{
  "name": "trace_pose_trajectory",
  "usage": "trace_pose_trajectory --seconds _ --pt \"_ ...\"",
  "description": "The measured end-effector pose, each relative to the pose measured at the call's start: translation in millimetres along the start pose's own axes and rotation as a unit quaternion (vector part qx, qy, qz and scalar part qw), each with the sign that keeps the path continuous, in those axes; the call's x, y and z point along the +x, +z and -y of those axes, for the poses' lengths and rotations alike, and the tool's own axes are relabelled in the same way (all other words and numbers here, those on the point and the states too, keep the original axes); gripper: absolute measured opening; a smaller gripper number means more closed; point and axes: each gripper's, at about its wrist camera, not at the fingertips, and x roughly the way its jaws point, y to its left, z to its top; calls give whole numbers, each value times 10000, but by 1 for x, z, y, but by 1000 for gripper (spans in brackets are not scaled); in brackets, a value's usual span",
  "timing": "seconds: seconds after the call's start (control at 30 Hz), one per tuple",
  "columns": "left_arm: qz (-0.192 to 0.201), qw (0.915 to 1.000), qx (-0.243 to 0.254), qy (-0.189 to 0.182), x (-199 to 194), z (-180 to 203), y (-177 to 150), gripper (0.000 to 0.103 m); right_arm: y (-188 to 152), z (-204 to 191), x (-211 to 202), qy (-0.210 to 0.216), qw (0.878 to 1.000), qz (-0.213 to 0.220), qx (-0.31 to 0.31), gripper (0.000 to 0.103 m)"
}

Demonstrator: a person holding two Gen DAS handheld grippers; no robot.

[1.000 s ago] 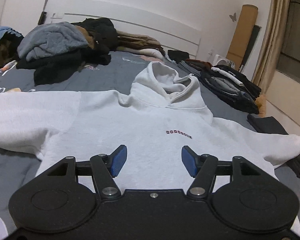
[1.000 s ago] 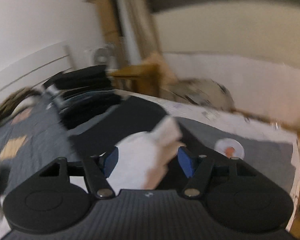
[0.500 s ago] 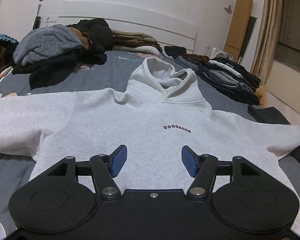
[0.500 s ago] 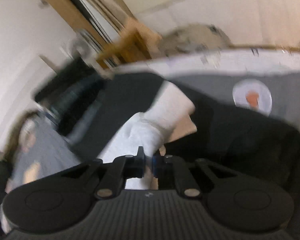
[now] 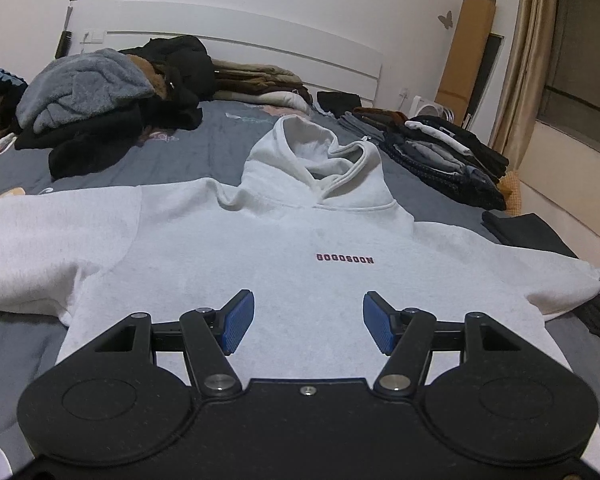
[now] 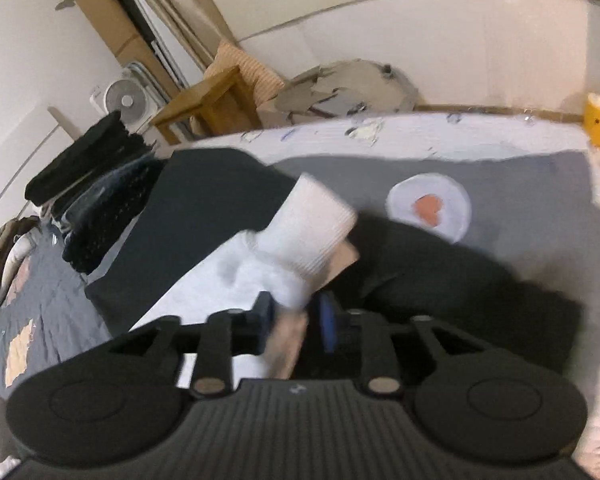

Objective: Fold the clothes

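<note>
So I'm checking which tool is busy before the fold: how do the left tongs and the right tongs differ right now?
The left tongs stand wide open, blue pads apart, above the chest of the flat light grey hooded sweatshirt, holding nothing. The right tongs are shut on the sweatshirt's sleeve near its ribbed white cuff, over a flat black garment. Both are black with blue pads and work on the same sweatshirt.

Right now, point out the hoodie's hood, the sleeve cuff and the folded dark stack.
hood (image 5: 320, 160), left wrist view, on its opening.
sleeve cuff (image 6: 312, 224), right wrist view, on the ribbing.
folded dark stack (image 5: 448, 156), left wrist view, on its top.
</note>
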Motion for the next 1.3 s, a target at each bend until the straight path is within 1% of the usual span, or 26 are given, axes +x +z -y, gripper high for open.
trace_pose_trajectory --seconds 0.03,0.07,0.17,0.2,0.27,0.33,0.37,0.43,0.47,0.53,0.57,0.67,0.73,0.8,0.87,0.93,1.03,1.13,1.23,1.3 --pt "-12 10000 -15 0 1 -1 0 60 2 3 -10 4 9999 30 -97 37" --pt "-24 10000 -30 -1 1 -2 0 60 4 7 -19 27 9998 54 -187 38" --pt "-51 10000 -74 8 3 -5 1 60 12 10 -53 50 9987 358 -369 41" --pt "-53 10000 -77 13 3 -5 1 60 11 4 -62 135 9976 440 -526 42" --pt "-57 9999 -94 -1 2 -5 1 60 2 -27 -73 565 9934 359 -935 47" --pt "-63 9999 -121 -19 2 -5 2 60 -8 -59 -83 997 9856 272 -1340 51" --pt "-59 9999 -134 -14 1 -6 2 60 -19 -86 -85 1260 9797 159 -1554 54" --pt "-39 9998 -171 3 0 -7 3 60 -41 -138 -89 1781 9640 -66 -1973 56" --pt "-31 9998 -199 10 0 -8 4 61 -52 -165 -91 2034 9543 -175 -2181 58" --pt "-20 9997 -250 28 0 -11 5 61 -83 -222 -96 2394 9342 -275 -2630 62" --pt "-19 9997 -259 50 1 -13 6 61 -98 -248 -98 2515 9252 -341 -2822 63" --pt "-50 9995 -295 132 5 -18 8 61 -144 -327 -96 2759 8981 -494 -3388 63" --pt "-108 9994 -290 147 8 -21 10 61 -175 -375 -91 2793 8809 -450 -3795 63" --pt "-138 9997 -153 120 10 -22 13 61 -200 -409 -84 2801 8675 -517 -4079 63" --pt "-78 9999 16 125 11 -23 15 61 -224 -443 -76 2804 8534 -581 -4355 63" --pt "-46 9998 41 178 14 -26 17 64 -244 -466 -67 2752 8448 -551 -4555 63" --pt "-45 9995 0 297 21 -33 20 64 -267 -486 -55 2629 8422 -459 -4685 63" --pt "-206 9986 85 484 25 -35 22 64 -284 -498 -45 2514 8391 -291 -4814 63" --pt "-247 9983 174 501 25 -35 23 64 -294 -511 -33 2486 8375 -232 -4860 63" --pt "-300 9982 148 496 26 -36 24 64 -299 -517 -25 2448 8375 -277 -4877 63"
